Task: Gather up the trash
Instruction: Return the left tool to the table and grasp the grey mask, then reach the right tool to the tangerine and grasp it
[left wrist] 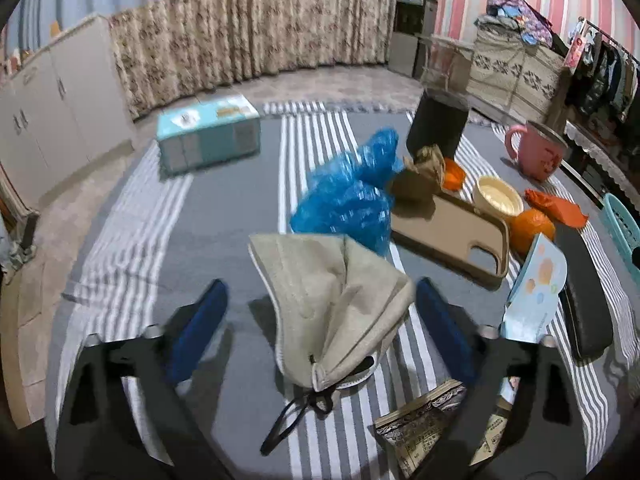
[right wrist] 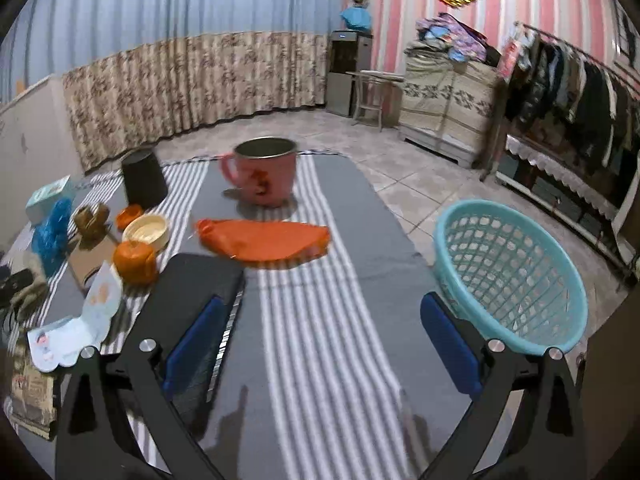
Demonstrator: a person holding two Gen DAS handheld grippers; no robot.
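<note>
Blue-padded fingers of the left gripper [left wrist: 320, 332] stand spread on either side of a crumpled beige face mask [left wrist: 332, 304], which lies soft and folded on the striped grey-and-white cloth covering the desk [left wrist: 224, 220]; its black ear loop trails toward the camera, and the pads do not appear to press it yet, so this looks like a grasp being lined up on a piece of trash. Behind the mask sits a crinkly blue plastic bag [left wrist: 348, 196], then a tan phone case [left wrist: 452, 236] lying flat, a crumpled brown paper wrapper [left wrist: 424, 168], a small cream bowl [left wrist: 498, 198], a round orange fruit [left wrist: 532, 228] and a limp orange pouch [left wrist: 556, 208]. A printed wrapper [left wrist: 424, 432] lies near the right finger, partly hidden, so its kind is unclear. Seen from the other wrist, the right gripper [right wrist: 320, 344] is spread wide and empty above bare cloth, with a teal latticed plastic basket [right wrist: 512, 276] just beside its right finger at the desk's edge, probably the bin for the litter. A pink mug [right wrist: 264, 172] stands farther back.
</note>
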